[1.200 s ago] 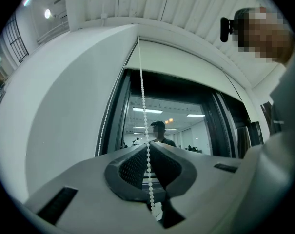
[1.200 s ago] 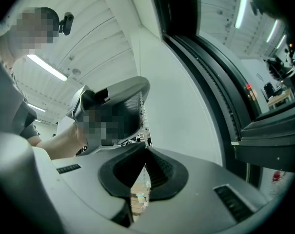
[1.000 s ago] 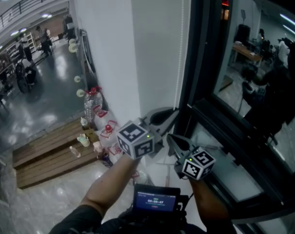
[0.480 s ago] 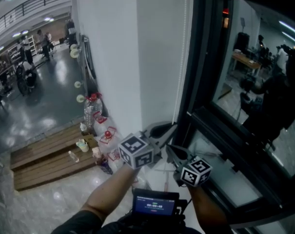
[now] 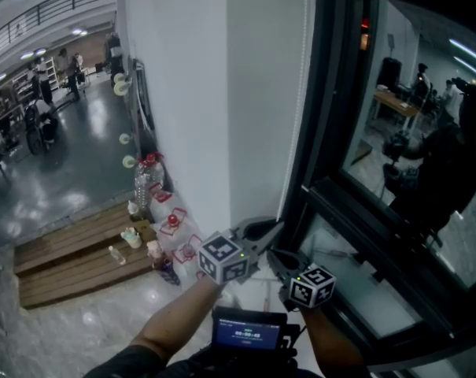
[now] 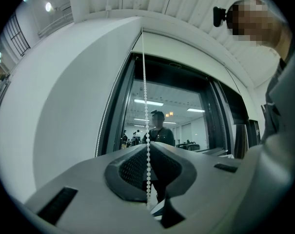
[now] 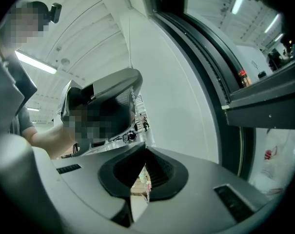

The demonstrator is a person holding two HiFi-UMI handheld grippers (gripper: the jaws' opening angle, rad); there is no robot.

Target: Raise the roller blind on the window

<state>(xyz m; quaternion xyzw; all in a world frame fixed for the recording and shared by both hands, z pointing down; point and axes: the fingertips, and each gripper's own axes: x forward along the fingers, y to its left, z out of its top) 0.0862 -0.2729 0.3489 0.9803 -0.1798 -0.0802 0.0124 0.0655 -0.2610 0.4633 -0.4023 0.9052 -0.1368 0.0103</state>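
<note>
A white bead chain (image 5: 295, 132) hangs along the dark window frame (image 5: 324, 93), beside the white wall (image 5: 198, 93). My left gripper (image 5: 278, 227) is shut on the chain low down. In the left gripper view the chain (image 6: 144, 82) runs from the ceiling straight down between the closed jaws of the left gripper (image 6: 148, 145). My right gripper (image 5: 272, 252) sits just below and to the right of the left one, shut, with nothing visible between its jaws. In the right gripper view the right gripper (image 7: 145, 147) points at the left gripper (image 7: 108, 101) above it. The blind itself is not in view.
The window's lower frame and sill (image 5: 363, 235) jut out to the right of my hands. Water bottles and bags (image 5: 155, 187) stand at the foot of the wall, next to a low wooden platform (image 5: 72, 250). A small screen (image 5: 249, 329) hangs at my chest.
Both grippers have sunk along the window frame, the left one keeping the bead chain between its jaws. The right one stays shut just below it.
</note>
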